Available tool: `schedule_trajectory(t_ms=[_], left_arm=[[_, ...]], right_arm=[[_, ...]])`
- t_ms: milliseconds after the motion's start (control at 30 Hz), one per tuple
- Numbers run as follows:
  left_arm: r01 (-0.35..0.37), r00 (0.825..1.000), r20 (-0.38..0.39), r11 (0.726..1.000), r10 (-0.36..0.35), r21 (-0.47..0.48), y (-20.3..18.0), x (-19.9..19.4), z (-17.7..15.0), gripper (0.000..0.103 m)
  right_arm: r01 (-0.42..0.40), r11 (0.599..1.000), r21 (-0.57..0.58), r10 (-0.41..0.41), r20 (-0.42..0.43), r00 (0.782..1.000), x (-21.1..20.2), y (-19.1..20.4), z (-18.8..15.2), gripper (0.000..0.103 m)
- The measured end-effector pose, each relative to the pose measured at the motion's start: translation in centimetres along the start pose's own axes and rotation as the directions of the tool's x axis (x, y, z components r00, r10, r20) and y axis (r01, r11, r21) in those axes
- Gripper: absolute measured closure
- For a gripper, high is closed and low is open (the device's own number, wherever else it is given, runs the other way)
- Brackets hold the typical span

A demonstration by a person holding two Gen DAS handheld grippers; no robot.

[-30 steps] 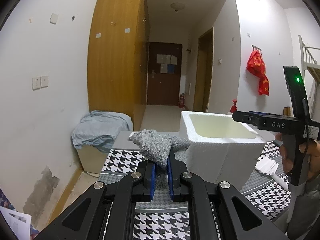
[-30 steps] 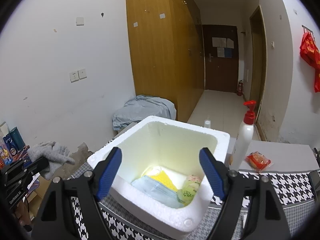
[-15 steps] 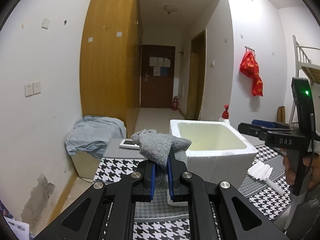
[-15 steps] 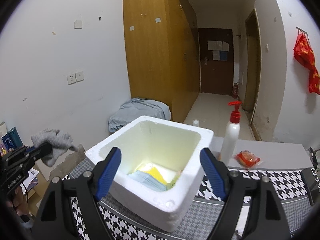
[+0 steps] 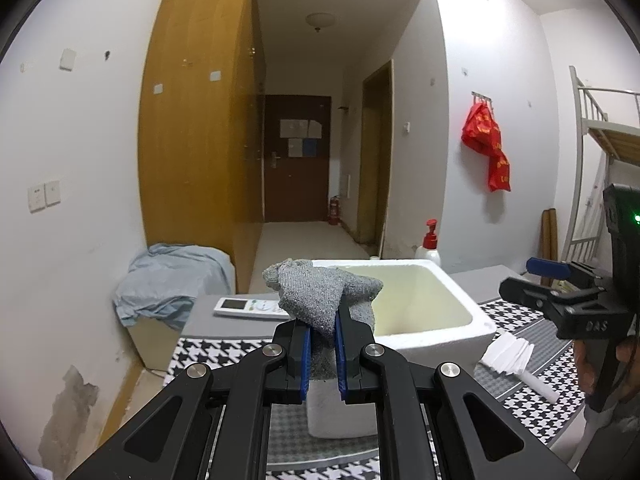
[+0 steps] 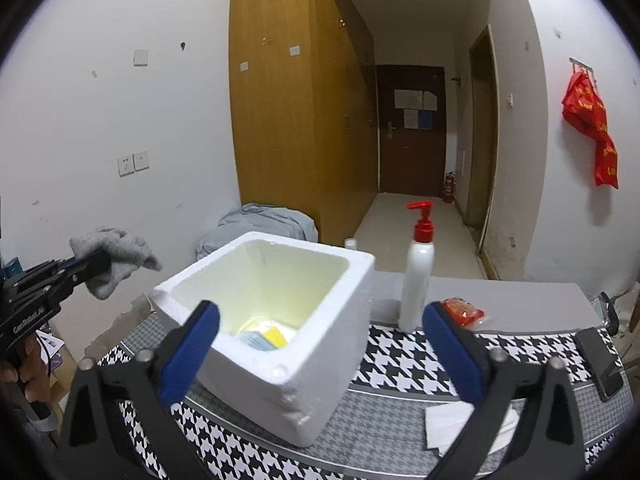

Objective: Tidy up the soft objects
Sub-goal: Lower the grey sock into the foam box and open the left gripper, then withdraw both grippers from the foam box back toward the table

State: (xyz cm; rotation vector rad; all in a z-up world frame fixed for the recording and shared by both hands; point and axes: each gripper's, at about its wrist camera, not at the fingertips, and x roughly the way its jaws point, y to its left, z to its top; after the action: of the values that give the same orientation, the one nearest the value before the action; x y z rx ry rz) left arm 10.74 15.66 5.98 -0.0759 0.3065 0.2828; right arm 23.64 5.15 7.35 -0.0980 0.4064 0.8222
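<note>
1. My left tongs are clamped on a grey knitted cloth; it bunches above the blue pads, held in the air off the left side of the table.
2. My right tongs stand wide apart with nothing between them, hovering at the near side of the white foam box.
3. Readable writing: "DAS" on the body of the right tongs in the left view. Lettering on the left tongs' side in the right view is too blurred to read, as are the papers on the far door.
4. The foam box is open-topped and sits toward the table's left edge on the houndstooth cover; free air lies above its rim.
5. Only the right view looks into the box: something yellow and pale blue at the bottom. It also shows a red-pump bottle behind the box, a red packet beside it, and a dark phone near the right edge.
6. Only the left view shows a white remote at the far left corner and folded white paper right of the box.
</note>
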Motion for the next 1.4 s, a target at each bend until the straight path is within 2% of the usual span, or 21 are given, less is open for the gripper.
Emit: schedule_trajectory(t_ms=[667, 1167, 1200, 1267, 1333, 1400], left_arm=[[0.083, 0.996, -0.05, 0.993, -0.079, 0.079, -3.9, 4.3, 1.6, 0.092], [0.106, 0.989, -0.113, 0.993, -0.099, 0.06, -5.0, 7.7, 2.1, 0.092], [0.104, 0.988, -0.119, 0.993, -0.096, 0.063, -5.1, 8.0, 2.1, 0.091], [0.105, 0.987, -0.127, 0.992, -0.097, 0.062, -5.3, 8.2, 2.0, 0.079], [0.1, 0.987, -0.129, 0.994, -0.093, 0.051, -5.2, 8.4, 2.0, 0.042], [0.098, 0.989, -0.114, 0.995, -0.094, 0.034, -5.1, 8.2, 2.0, 0.024]], right_arm=[[0.104, 0.993, 0.059, -0.105, 0.007, 0.994, -3.1, -4.1, -2.9, 0.0], [0.166, 0.982, 0.095, -0.166, -0.013, 0.986, -4.7, -6.1, -4.6, 0.0], [0.168, 0.981, 0.095, -0.167, -0.013, 0.986, -4.8, -6.1, -4.7, 0.0], [0.176, 0.979, 0.1, -0.175, -0.014, 0.984, -5.0, -6.4, -4.9, 0.0], [0.182, 0.978, 0.102, -0.182, -0.016, 0.983, -5.1, -6.6, -5.0, 0.0], [0.191, 0.976, 0.108, -0.19, -0.017, 0.982, -5.3, -6.9, -5.0, 0.0]])
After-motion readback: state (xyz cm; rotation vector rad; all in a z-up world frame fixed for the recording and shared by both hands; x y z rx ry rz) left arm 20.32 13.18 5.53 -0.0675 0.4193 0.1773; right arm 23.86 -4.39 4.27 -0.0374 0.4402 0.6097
